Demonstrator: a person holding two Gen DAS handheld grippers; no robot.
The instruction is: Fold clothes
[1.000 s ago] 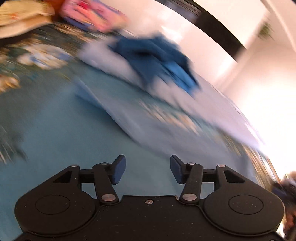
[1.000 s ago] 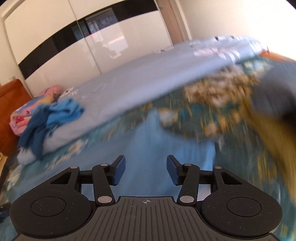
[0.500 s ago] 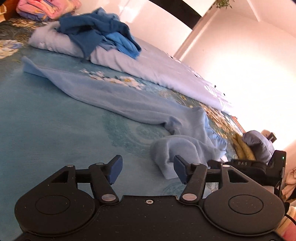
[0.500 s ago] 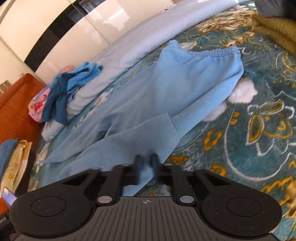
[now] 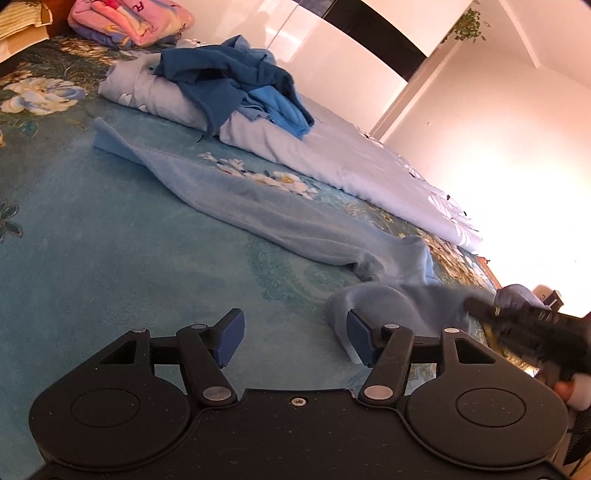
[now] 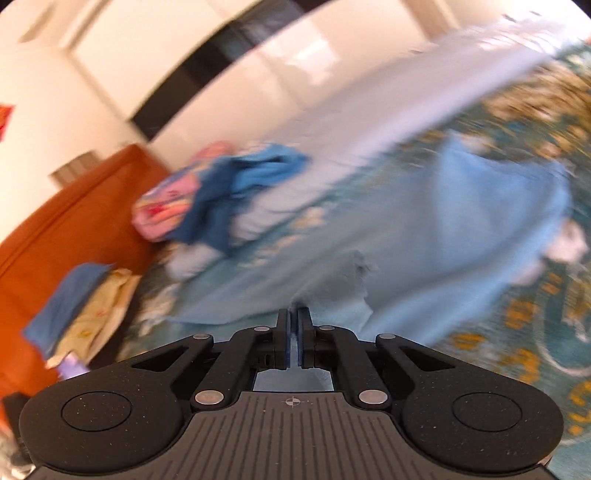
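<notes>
Light blue trousers (image 5: 280, 214) lie spread on the teal floral bedspread (image 5: 92, 258), one leg running to the far left, the other leg's cuff (image 5: 373, 302) near me. My left gripper (image 5: 293, 338) is open and empty, low over the bedspread, its right finger just at that cuff. My right gripper (image 6: 294, 317) is shut on an edge of the trousers (image 6: 424, 236) and lifts the cloth. It also shows, blurred, at the right of the left wrist view (image 5: 524, 325).
A pile of dark and bright blue clothes (image 5: 229, 77) lies on a folded pale blue quilt (image 5: 332, 155). A pink folded blanket (image 5: 129, 18) sits by the orange headboard (image 6: 55, 221). Stacked cloths (image 6: 81, 306) lie at the left. White wardrobe doors stand behind.
My right gripper has closed fully on the trousers' edge and swung up and left, pulling the cloth; its view is blurred. My left gripper stays open near the cuff, nearly still.
</notes>
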